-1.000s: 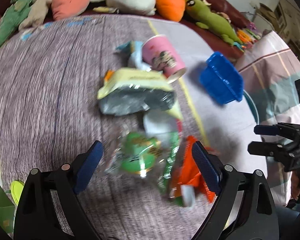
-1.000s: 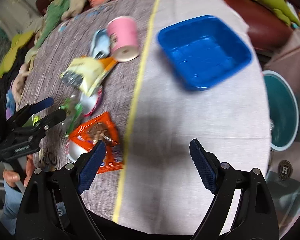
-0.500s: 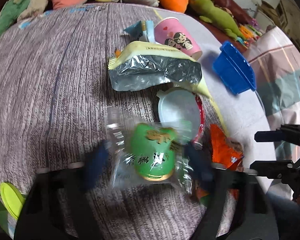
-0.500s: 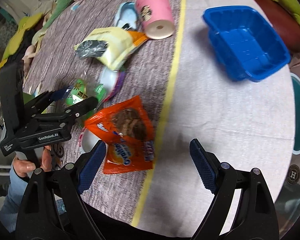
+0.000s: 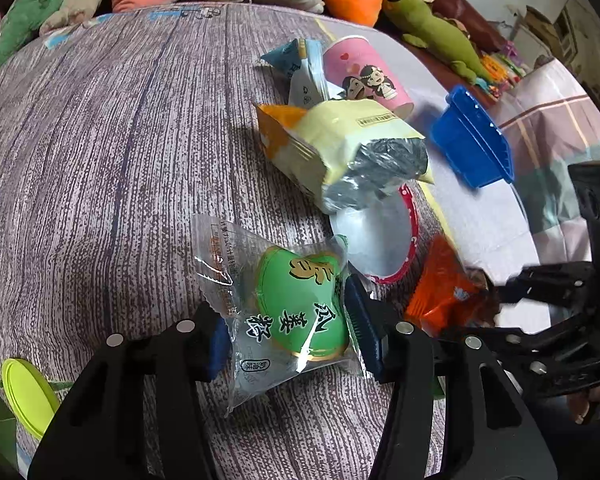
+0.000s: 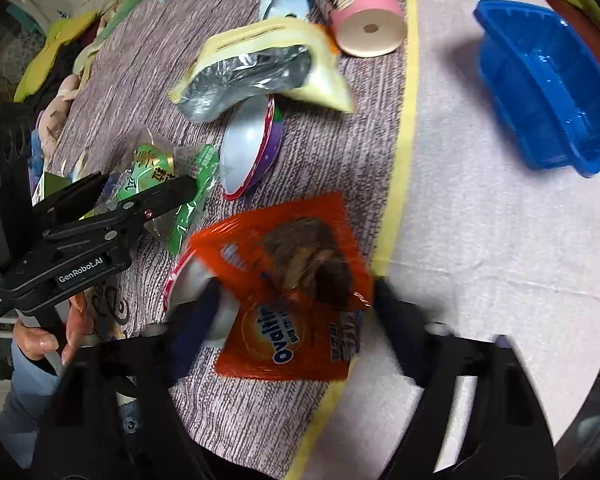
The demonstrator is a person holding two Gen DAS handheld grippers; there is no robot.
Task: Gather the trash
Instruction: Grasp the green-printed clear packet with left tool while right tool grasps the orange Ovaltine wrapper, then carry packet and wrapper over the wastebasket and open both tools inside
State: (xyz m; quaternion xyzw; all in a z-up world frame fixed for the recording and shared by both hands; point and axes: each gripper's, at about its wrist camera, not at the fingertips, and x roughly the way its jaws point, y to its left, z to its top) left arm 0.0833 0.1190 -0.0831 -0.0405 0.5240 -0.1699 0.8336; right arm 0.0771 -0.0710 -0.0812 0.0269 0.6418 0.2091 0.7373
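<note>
Pinching a crinkly clear wrapper (image 5: 288,312) on the woven tabletop (image 5: 100,168), the left claw (image 5: 288,332) had just narrowed; the right claw (image 6: 296,320), closing, blurred, straddled a glossy orange packet (image 6: 284,280), grip unclear. Only the right view showed the blue tray's (image 6: 540,92) hollow.

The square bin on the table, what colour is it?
The bin is blue; right wrist view shows it best.
</note>
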